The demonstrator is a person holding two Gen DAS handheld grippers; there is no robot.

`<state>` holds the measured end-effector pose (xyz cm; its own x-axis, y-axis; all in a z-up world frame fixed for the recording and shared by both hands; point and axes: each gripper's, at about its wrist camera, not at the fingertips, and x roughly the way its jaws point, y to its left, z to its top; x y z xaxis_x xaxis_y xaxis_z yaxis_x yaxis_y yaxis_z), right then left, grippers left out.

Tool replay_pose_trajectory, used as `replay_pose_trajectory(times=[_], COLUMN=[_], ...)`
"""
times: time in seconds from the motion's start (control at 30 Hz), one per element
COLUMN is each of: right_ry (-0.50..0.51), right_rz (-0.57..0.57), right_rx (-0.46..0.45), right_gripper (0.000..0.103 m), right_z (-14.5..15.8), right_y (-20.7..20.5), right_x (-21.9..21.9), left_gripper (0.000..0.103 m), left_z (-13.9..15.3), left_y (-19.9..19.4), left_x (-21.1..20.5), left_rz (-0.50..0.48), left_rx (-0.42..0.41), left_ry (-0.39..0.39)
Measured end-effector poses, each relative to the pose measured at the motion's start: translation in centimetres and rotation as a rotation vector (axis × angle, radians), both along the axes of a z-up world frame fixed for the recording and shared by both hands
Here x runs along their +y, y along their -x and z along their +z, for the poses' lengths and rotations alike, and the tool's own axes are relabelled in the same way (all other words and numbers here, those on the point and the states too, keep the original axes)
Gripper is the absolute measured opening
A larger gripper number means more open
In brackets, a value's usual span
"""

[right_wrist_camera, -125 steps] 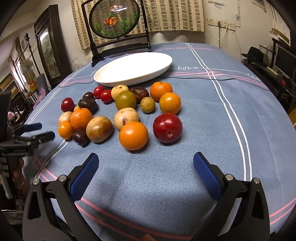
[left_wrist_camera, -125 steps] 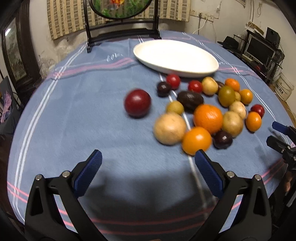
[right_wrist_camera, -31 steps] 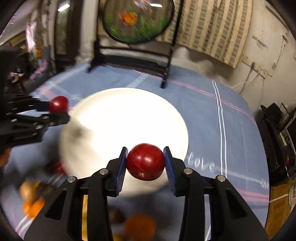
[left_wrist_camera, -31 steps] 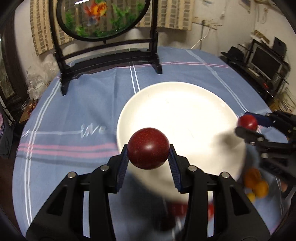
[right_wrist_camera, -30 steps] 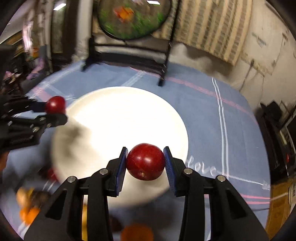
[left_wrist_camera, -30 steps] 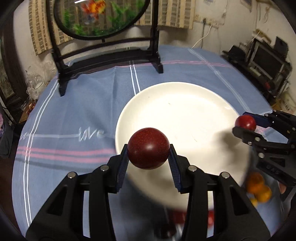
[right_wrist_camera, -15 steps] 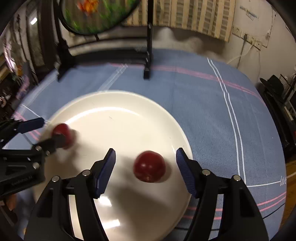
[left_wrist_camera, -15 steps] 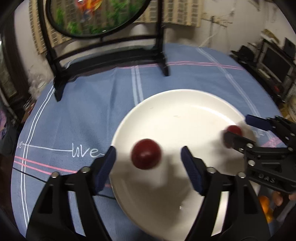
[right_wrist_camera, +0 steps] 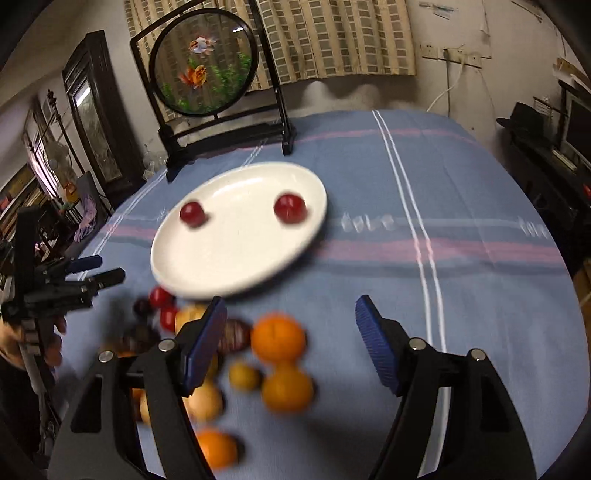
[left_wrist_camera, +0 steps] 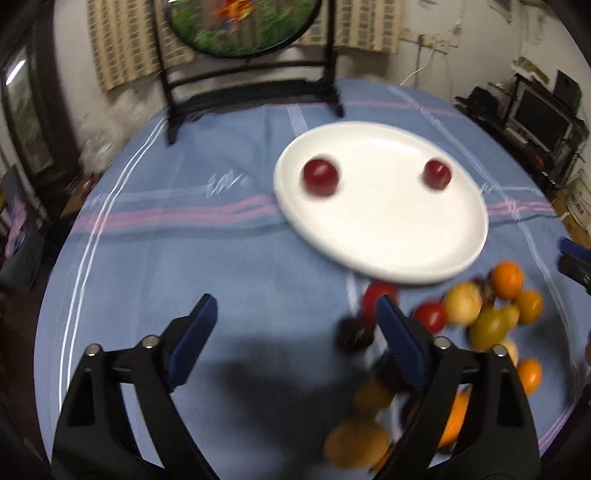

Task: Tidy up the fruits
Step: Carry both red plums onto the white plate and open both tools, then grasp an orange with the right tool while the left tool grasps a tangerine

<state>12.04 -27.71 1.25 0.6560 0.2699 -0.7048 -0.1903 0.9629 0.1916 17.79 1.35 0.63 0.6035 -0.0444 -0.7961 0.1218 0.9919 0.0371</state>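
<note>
A white oval plate (left_wrist_camera: 388,236) (right_wrist_camera: 229,258) lies on the blue tablecloth. Two red plums rest on it: one at its left (left_wrist_camera: 320,176) (right_wrist_camera: 191,213), one at its right (left_wrist_camera: 437,174) (right_wrist_camera: 290,208). A blurred pile of fruit sits in front of the plate, with oranges (left_wrist_camera: 508,274) (right_wrist_camera: 279,338), yellow fruit (left_wrist_camera: 463,302) and small red fruit (left_wrist_camera: 429,316) (right_wrist_camera: 160,296). My left gripper (left_wrist_camera: 295,325) is open and empty, above the cloth to the left of the pile. My right gripper (right_wrist_camera: 291,339) is open and empty, above the pile's right side.
A round fish picture on a black stand (right_wrist_camera: 207,62) (left_wrist_camera: 243,26) stands at the far edge of the table. The left gripper shows at the left of the right wrist view (right_wrist_camera: 74,277). Shelves with electronics (left_wrist_camera: 535,110) stand at the right.
Both grippers have let go of their red plums onto the plate, opened wide and pulled back towards the fruit pile. The plate now looks smaller and farther off.
</note>
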Motion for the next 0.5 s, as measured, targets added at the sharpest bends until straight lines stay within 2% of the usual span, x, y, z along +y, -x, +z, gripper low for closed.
replay_pose_trajectory(times=[0.03, 0.1, 0.23, 0.5], right_ry=[0.015, 0.046, 0.099, 0.17], right_rz=[0.008, 0.033, 0.064, 0.139], right_rx=[0.001, -0.002, -0.007, -0.014], right_gripper=[0.073, 0.073, 0.073, 0.073], right_z=[-0.1, -0.5, -1.2, -2.4], right_y=[0.8, 3.1, 5.9, 8.4], right_x=[0.3, 1.0, 2.4, 5.8], left_gripper=[0.091, 0.099, 0.101, 0.101], left_z=[-0.1, -0.1, 0.0, 0.0], left_y=[1.0, 2.9, 5.9, 9.9], left_x=[0.3, 0.6, 1.3, 1.2], left_rz=[0.006, 0.019, 0.034, 0.018], left_rx=[-0.011, -0.039, -0.067, -0.118], left_ry=[-0.021, -0.049, 0.019, 0.054])
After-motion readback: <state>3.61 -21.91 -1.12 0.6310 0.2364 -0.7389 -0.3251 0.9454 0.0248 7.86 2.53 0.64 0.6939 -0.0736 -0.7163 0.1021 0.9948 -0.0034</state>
